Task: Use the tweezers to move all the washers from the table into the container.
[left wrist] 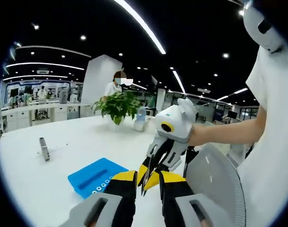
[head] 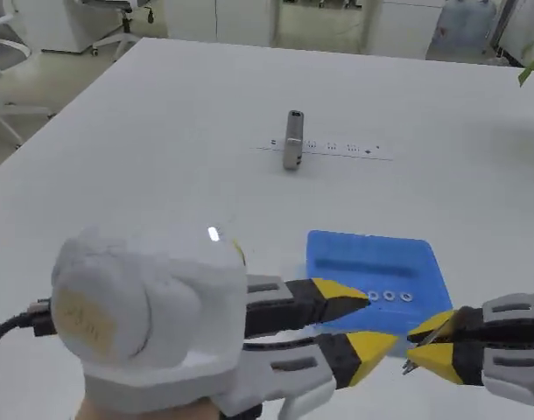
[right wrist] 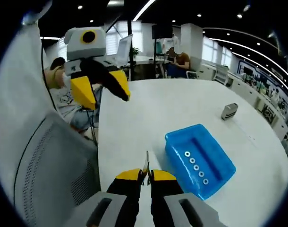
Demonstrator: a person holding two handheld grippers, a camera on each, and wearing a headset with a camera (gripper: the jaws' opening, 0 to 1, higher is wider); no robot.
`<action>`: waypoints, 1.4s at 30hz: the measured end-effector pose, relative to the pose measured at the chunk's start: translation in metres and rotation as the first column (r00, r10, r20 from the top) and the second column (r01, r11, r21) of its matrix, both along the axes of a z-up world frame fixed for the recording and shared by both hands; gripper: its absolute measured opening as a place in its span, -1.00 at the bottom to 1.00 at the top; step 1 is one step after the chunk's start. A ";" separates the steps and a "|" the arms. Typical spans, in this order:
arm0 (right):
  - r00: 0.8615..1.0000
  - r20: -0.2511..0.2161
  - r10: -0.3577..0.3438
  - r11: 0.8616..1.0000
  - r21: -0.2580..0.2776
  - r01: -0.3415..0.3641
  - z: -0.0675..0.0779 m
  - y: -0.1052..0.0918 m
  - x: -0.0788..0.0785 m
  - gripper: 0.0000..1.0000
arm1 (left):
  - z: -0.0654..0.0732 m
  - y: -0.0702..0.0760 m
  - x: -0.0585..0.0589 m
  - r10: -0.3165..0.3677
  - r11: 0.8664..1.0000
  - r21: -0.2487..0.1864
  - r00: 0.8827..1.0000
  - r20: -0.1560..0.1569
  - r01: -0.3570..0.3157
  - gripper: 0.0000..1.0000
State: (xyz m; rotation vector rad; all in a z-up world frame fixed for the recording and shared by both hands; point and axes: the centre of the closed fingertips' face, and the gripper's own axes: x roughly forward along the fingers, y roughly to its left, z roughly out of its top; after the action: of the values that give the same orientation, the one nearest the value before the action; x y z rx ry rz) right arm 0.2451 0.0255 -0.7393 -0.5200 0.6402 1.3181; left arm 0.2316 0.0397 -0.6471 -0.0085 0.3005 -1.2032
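A broad white table (head: 162,131) stands in an open office, with a potted plant (left wrist: 118,106) behind it. The right gripper (right wrist: 147,174) has its jaws pressed together on the tweezers (right wrist: 147,163), whose tips point over bare table just beside the blue container (right wrist: 218,182). Five washers (right wrist: 196,167) lie in a row inside it. The left gripper (right wrist: 109,103) hovers near, jaws spread, holding nothing. Further off lies a small grey device (head: 293,140). A mesh chair back (right wrist: 54,161) crowds one side.

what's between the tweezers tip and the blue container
Only bare white table, seen in the right gripper view, separates the tweezers held in the right claw from the blue container.
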 end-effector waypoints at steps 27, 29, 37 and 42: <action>0.994 0.009 0.108 0.978 -0.179 -0.104 -0.035 -0.023 -0.010 -0.92 | -0.053 -0.051 0.000 -0.240 0.919 0.322 0.971 0.000 0.227 -1.00; 0.996 0.005 0.094 0.980 -0.179 -0.091 -0.039 -0.026 -0.009 -0.91 | -0.061 -0.045 0.002 -0.239 0.904 0.365 0.971 0.002 0.222 -1.00; 0.999 -0.014 0.043 0.990 -0.130 -0.045 -0.055 -0.020 -0.008 -0.87 | -0.088 -0.025 0.002 -0.198 0.894 0.392 0.977 -0.084 0.215 -1.00; 1.000 -0.008 0.020 0.995 -0.099 -0.020 -0.066 -0.014 -0.008 -0.86 | -0.100 -0.019 0.001 -0.190 0.883 0.414 0.975 -0.114 0.221 -1.00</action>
State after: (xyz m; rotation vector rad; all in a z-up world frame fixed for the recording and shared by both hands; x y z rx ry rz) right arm 0.2367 0.0116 -0.8048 -0.6038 0.7100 1.3122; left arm 0.2323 0.0210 -0.7469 0.3709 0.6352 -1.3284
